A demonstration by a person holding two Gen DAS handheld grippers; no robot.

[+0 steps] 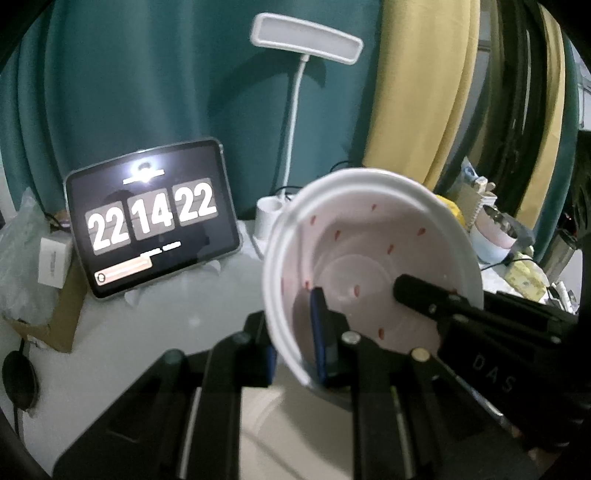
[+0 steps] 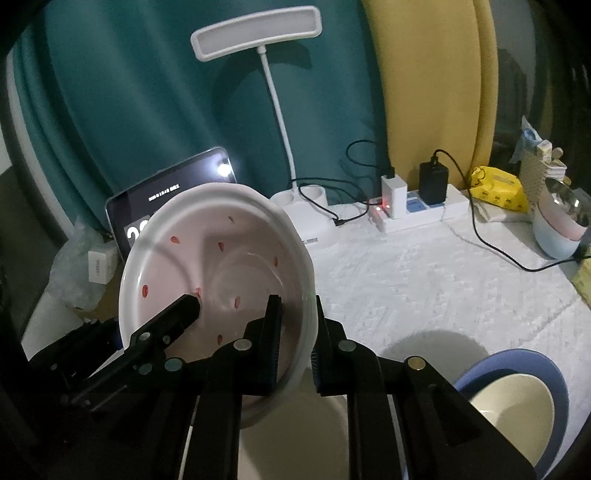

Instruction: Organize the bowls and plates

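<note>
Both hand-held grippers, left (image 1: 295,332) and right (image 2: 295,336), clamp one pink plate's (image 2: 221,251) rim, blocking the tablet (image 1: 151,218). One lamp (image 2: 255,33) upper centre, one blue bowl (image 2: 513,402) lower right on the counter (image 2: 424,280).

Open white tabletop (image 2: 424,280) stretches right of the raised pink bowl (image 2: 221,258), clear to pass. A power strip (image 2: 417,210) with trailing cables, a desk lamp (image 2: 295,206) and a tablet (image 1: 151,218) line the back edge; stacked bowls (image 2: 517,398) block the near right corner, clutter the far right.
</note>
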